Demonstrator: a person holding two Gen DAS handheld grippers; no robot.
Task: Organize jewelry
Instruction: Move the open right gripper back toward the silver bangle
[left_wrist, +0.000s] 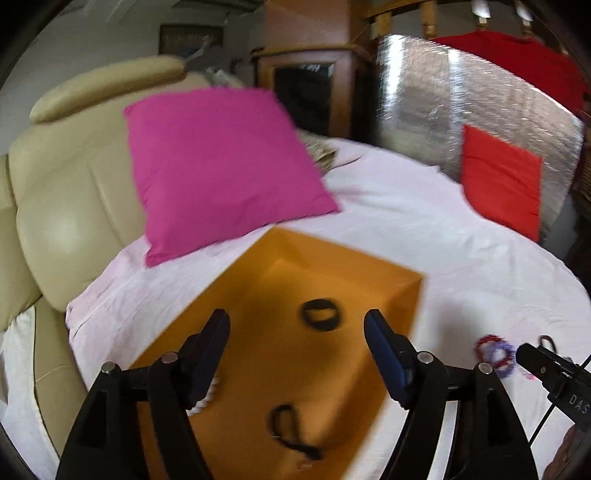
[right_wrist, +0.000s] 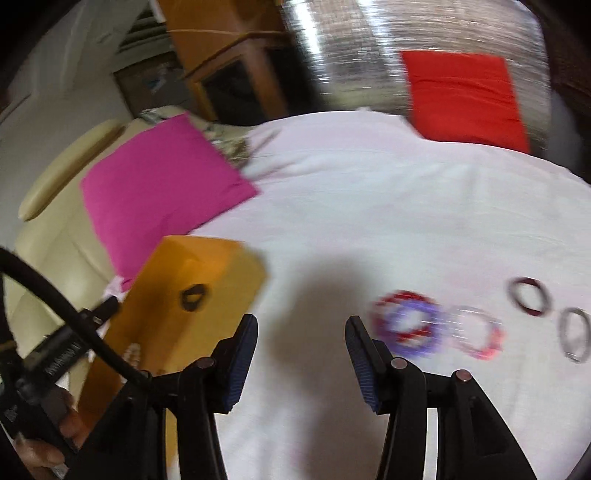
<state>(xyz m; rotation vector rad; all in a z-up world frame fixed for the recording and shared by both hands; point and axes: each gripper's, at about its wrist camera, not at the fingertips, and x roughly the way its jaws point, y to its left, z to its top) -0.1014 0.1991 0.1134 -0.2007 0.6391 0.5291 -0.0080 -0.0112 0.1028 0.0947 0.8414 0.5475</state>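
1. Orange cardboard is the goal: the open box (left_wrist: 280, 332) lies at the near left of the white sheet (left_wrist: 424, 236), with the magenta cushion (left_wrist: 218, 166) just beyond it.
2. Left gripper (left_wrist: 297, 343) hovers over the box, fingers spread wide, nothing between them. Right gripper (right_wrist: 301, 343) hangs over bare sheet, fingers parted and likewise empty.
3. Risk, as I judge it: both views are smeared, so an approach to the loose bracelets could land off target and push them across the sheet instead of catching one.
4. Risk: the red bracelet (right_wrist: 399, 314) and purple bracelet (right_wrist: 417, 328) overlap, so a pinch there may lift both or snag one and drop it short of the box.
5. Risk: the two grippers sit close together at the box edge; a hasty swing could knock the box or the cable (right_wrist: 55, 306).
6. Count inside the box: one black ring-shaped band (left_wrist: 319, 314), one black looped cord (left_wrist: 291, 432), and a pale beaded piece (left_wrist: 208, 397) mostly hidden by a finger.
7. Count on the sheet, right of the box: five bracelets — red, purple, a pink-and-clear one (right_wrist: 480, 338), a dark one (right_wrist: 530, 297), a grey one (right_wrist: 574, 334).
8. Cushions: two, magenta far left, red cushion (right_wrist: 465, 96) far right.
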